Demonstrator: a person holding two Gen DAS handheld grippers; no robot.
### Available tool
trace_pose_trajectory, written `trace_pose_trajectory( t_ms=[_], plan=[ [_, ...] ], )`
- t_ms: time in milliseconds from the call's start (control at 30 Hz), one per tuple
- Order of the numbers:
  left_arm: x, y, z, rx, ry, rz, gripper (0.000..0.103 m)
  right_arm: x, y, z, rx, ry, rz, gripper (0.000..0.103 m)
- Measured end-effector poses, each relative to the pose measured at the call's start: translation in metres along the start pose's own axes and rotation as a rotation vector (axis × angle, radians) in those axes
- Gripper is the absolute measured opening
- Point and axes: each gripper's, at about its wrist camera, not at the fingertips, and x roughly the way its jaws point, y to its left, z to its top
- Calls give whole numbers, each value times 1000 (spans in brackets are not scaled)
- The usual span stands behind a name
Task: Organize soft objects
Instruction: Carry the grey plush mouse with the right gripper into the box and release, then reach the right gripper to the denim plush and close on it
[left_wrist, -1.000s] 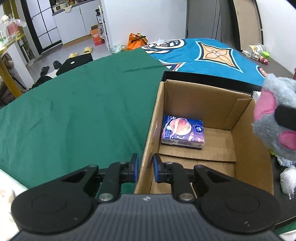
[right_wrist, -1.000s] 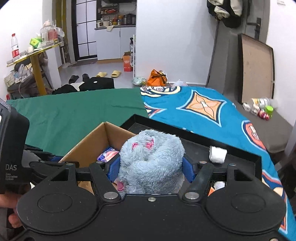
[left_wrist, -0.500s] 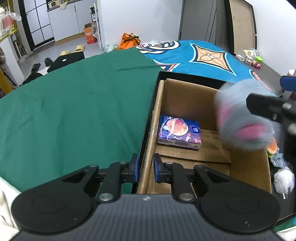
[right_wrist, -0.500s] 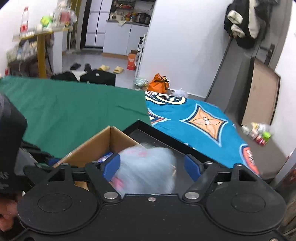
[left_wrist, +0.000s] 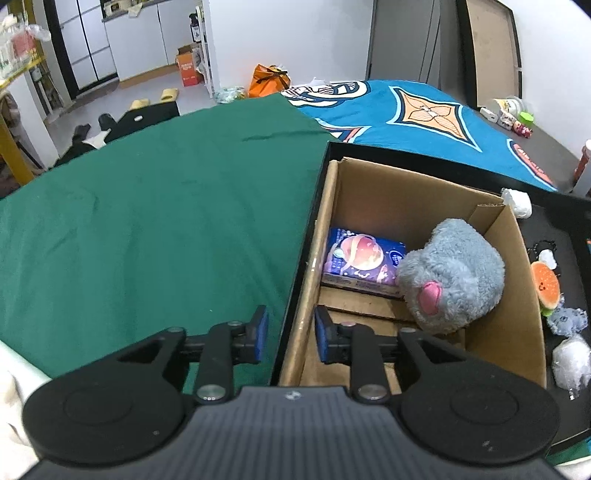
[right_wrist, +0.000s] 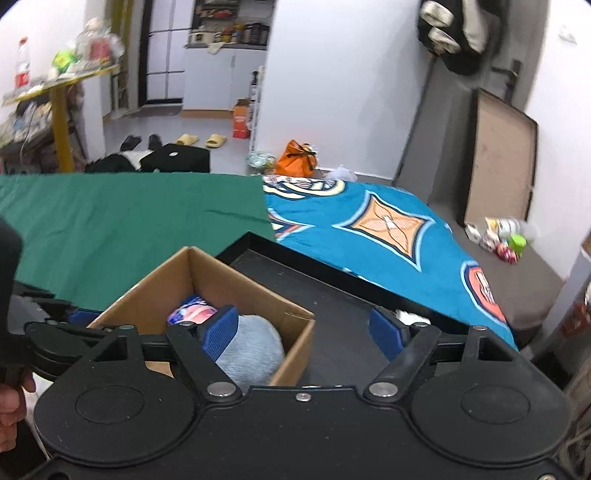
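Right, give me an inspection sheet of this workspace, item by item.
Surface: green cloth beside a blue patterned cloth; black tray on top.
Job's things: grey plush toy inside the cardboard box, leaning on a tissue pack.
Clutter: watermelon plush and white bundles on the tray.
Grippers: left hand-held gripper opening astride the box wall; right hand-held gripper open, empty.
Cables: nothing seen.
Surroundings: slippers, orange bag on the floor.
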Motion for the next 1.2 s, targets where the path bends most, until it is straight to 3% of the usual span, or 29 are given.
trace_pose_trajectory(
  t_ms=[133,500,633,1067,1200],
  plan=[
    [-1,-3,-1,15,-5,29,42,6,-23,-8,93,42,4,78],
    [-6,-11,0,50,-23,146,56,18,-60,-28,217,121,-4,78],
    [-7,-17,-2,80,-27,201,72,22,-77,-39,278,155,-13,78],
    [-10,-22,-3,118,-8,217,79,32,-116,-63,401,238,18,77],
    [-12,-28,-5,143,-13,224,80,40,-128,-74,449,278,26,71]
  ],
)
